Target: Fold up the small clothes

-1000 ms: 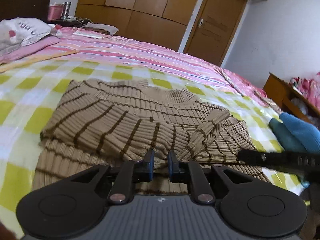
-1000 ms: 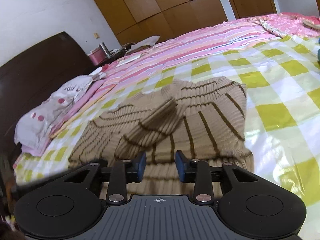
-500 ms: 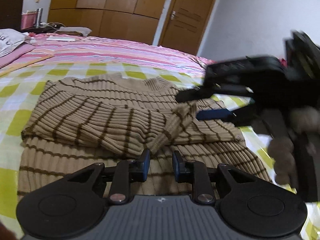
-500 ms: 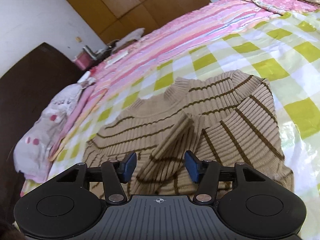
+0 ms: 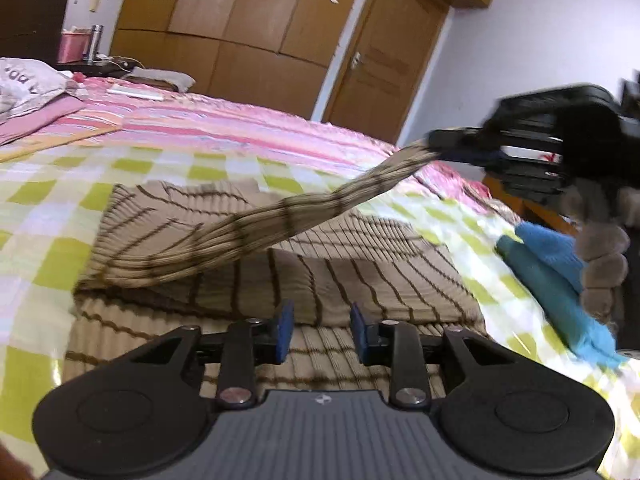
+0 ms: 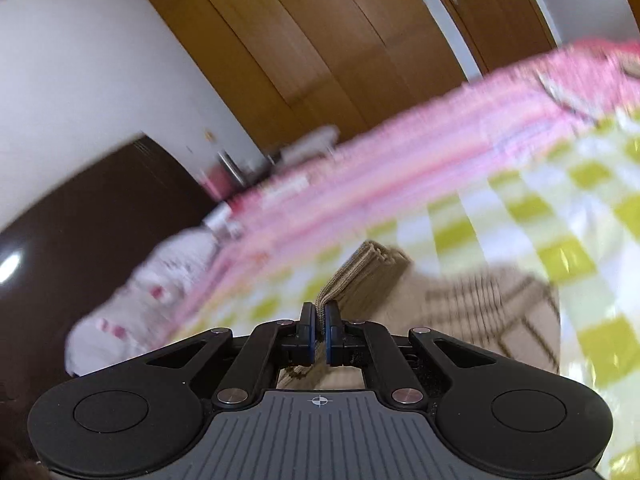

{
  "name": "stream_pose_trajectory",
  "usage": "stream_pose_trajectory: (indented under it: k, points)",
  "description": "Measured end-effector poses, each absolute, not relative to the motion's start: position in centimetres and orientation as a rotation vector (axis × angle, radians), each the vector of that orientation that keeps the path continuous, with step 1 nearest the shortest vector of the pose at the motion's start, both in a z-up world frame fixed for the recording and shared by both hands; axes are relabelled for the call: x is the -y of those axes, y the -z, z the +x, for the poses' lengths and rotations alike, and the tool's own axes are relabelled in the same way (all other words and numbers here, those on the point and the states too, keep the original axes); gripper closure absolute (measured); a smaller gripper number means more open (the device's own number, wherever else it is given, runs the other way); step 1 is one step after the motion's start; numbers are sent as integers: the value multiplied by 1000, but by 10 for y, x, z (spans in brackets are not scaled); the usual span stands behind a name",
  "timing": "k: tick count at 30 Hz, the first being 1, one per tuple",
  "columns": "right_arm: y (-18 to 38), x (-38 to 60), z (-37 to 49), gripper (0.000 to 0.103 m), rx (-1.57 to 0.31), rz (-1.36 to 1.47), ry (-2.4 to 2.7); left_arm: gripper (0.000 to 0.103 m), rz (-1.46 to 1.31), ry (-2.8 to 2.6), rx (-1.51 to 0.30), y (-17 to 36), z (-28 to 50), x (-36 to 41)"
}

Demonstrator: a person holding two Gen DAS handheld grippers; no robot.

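right gripper (image 6: pixel 319 334): pinching sleeve (image 5: pixel 288 216), lifted off sweater (image 5: pixel 360 280)
left gripper (image 5: pixel 320 332): spread, jaws just been opening, nothing btwn, low over sweater hem
bed (image 5: pixel 48 240): under sweater

My left gripper (image 5: pixel 322 330) sits low over the striped sweater (image 5: pixel 360 276) on the checked bedspread (image 5: pixel 48 248); its jaws have just been opening, nothing pressed between them. My right gripper (image 5: pixel 440 148) pinches the sleeve cuff (image 5: pixel 416 152), stretched taut above the bed. Blue cloth (image 5: pixel 552 256) lies beside the sweater.
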State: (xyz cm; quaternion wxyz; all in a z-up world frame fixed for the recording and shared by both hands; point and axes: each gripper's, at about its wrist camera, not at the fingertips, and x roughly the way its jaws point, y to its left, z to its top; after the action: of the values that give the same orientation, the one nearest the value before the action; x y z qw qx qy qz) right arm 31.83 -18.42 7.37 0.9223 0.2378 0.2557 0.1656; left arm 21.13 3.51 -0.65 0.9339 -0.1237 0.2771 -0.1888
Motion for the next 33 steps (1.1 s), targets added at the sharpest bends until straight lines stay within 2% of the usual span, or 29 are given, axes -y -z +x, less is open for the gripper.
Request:
stream_pose_trajectory:
  k: [2, 7, 9, 11, 18, 23, 29, 33]
  points:
    - [-67, 192, 312, 98, -508, 470, -313, 64, -255, 378, -572, 9, 213, -36]
    - [2, 209, 316, 98, -713, 415, -174, 64, -245, 365, -617, 19, 217, -36]
    - [14, 213, 314, 95, -749, 433, -172, 64, -243, 362, -616, 19, 218, -35]
    - [15, 216, 311, 92, -738, 439, -157, 64, -246, 358, -614, 18, 219, -36]
    - [11, 232, 321, 90, -705, 530, -147, 64, -272, 326, -582, 13, 220, -47]
    - [15, 223, 325, 90, -759, 436, -72, 63, -310, 246, -563, 9, 227, -67]
    - [10, 215, 319, 90, -763, 314, -47, 64, -368, 72, -661, 28, 243, -97]
    - [-3, 212, 307, 90, -726, 278, -56, 63, -379, 69, -616, 17, 238, -105]
